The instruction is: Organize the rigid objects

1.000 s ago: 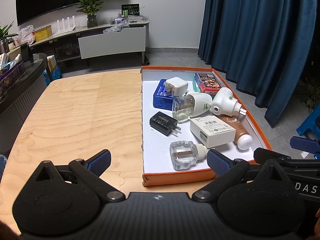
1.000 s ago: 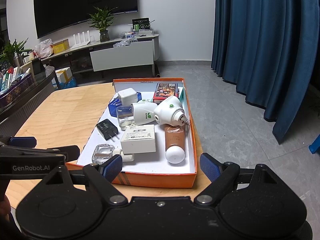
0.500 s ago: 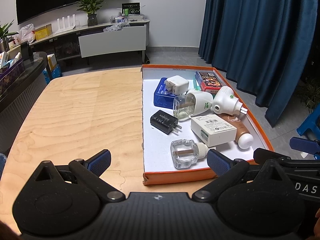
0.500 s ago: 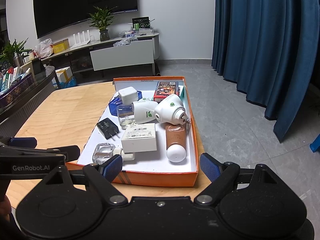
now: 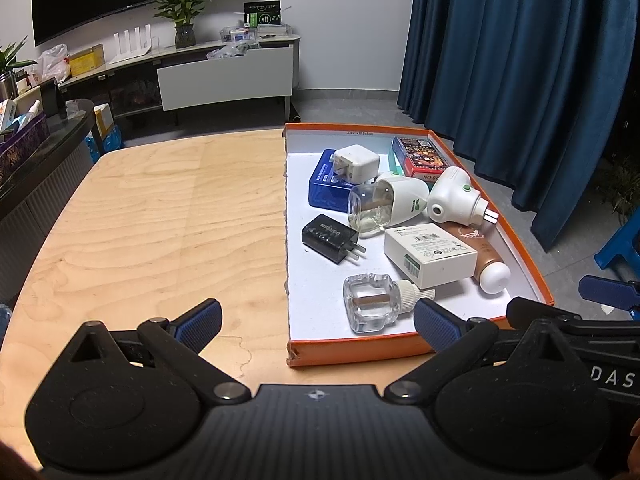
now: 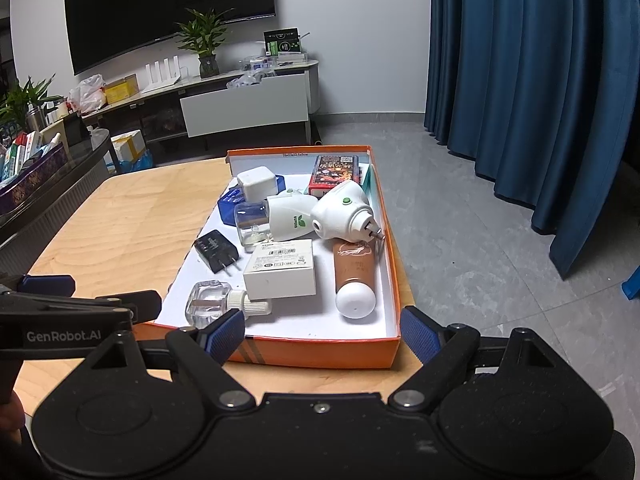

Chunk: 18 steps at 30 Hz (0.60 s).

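Hovering short of the near edge of the orange tray, the left gripper and the right gripper both have their fingers spread wide and hold nothing.

Nearest inside the tray lies a clear glass refill bottle, on its side, with its white neck pointing right towards the white box just beside it. Its long axis runs across the tray, left to right. Glass is slick and the neck is thin, so I judge that a pinch on the neck could let the bottle swivel or slip; the squarish body looks the safer hold.

Right of the box, a brown tube lies lengthwise, white cap towards the grippers. It is round and may roll if nudged.

Left of the box, a black plug points its prongs to the right.

Further back, things are crowded: a white diffuser with a bottle and a round white plug-in touch one another, so lifting one could drag its neighbour. Behind them a white charger rests on a blue box, and could slide off if the box is moved. A red box sits by the far wall.
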{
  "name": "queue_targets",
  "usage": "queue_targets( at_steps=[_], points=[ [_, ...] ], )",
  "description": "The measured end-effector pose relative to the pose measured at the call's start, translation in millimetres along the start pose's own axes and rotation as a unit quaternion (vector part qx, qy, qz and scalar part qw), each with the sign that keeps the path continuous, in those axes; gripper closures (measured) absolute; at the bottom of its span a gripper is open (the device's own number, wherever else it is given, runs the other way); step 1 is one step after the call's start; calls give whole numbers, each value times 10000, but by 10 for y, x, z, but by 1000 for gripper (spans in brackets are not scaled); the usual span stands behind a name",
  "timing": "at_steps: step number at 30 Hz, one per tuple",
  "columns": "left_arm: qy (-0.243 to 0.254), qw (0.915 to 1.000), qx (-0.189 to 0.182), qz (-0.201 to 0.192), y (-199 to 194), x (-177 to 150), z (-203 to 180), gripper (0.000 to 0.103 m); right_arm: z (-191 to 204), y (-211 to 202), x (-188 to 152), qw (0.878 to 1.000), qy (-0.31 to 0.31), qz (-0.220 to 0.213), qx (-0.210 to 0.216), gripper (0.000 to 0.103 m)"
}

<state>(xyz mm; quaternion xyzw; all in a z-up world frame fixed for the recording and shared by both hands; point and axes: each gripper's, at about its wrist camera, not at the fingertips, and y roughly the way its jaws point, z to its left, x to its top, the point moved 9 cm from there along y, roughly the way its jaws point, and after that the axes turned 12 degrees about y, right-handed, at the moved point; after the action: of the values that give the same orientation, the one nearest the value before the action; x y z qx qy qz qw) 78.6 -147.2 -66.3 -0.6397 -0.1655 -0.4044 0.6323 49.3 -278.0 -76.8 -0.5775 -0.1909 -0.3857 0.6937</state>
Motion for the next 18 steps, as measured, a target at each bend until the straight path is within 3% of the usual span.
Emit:
queue_targets(
  at_steps=[18],
  points=[
    [-18,10000,21,19,92,56,55,0,30,94,52,10000,-41,40,35,3]
  ],
)
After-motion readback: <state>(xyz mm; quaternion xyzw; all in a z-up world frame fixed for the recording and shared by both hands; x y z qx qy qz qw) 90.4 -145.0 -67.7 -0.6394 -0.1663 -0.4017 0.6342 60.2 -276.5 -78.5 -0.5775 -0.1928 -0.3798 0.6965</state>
